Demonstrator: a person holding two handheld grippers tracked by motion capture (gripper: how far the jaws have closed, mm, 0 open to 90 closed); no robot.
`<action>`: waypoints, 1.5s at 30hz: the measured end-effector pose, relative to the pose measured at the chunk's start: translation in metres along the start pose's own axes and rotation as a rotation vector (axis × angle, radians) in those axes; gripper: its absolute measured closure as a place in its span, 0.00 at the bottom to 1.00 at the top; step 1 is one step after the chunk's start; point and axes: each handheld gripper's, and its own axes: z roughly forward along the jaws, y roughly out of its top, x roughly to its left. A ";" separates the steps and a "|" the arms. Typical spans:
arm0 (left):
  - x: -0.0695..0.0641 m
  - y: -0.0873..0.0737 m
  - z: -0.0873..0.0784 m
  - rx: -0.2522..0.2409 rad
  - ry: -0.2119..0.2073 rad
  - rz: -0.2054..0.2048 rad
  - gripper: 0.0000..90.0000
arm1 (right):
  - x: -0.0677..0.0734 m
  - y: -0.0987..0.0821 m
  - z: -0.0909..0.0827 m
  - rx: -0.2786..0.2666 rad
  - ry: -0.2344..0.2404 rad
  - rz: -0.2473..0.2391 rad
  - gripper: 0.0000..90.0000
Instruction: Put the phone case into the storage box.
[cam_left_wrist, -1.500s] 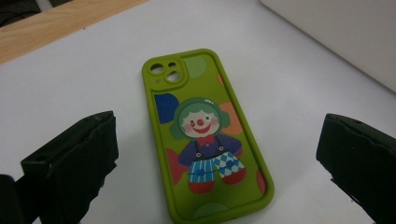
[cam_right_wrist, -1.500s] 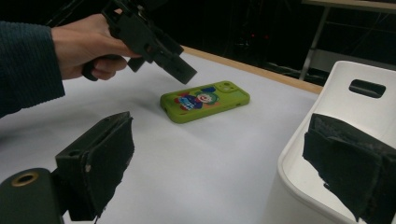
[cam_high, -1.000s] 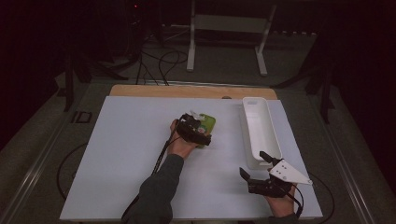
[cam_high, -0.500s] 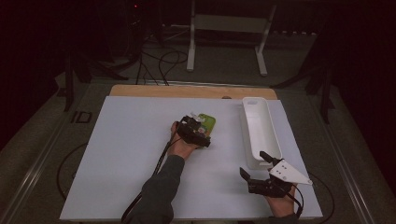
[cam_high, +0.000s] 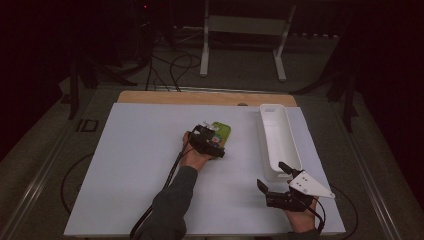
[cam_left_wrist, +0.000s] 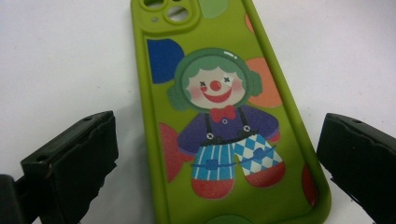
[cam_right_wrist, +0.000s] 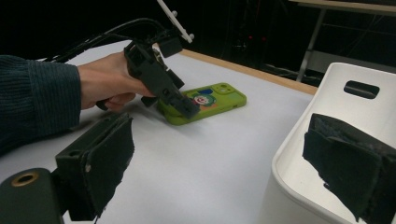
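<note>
Left gripper (cam_right_wrist: 180, 105) over green phone case (cam_right_wrist: 205, 103), white tray (cam_right_wrist: 327, 135) alongside.

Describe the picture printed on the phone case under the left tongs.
Lime-green phone case bearing a cartoon clown, with coloured blobs around it; the left gripper view shows it best.

Phone case (cam_left_wrist: 224, 116): lime green, rounded corners, camera cut-outs at the far end. Printed with a cartoon clown in green hair, red bow tie, purple top and blue patterned trousers, among blue, orange and red spots. Lies flat, printed side up, mid-table, left of centre-right.
</note>
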 end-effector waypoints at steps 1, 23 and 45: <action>0.000 0.000 0.001 0.007 -0.007 -0.005 0.00 | 0.000 0.000 0.000 0.000 0.000 0.000 0.09; -0.002 0.002 0.004 0.039 0.032 -0.012 0.02 | 0.000 0.000 0.000 -0.001 -0.002 0.000 0.09; 0.000 0.002 -0.002 0.047 0.025 0.000 0.17 | 0.000 0.000 0.001 0.002 -0.002 0.000 0.09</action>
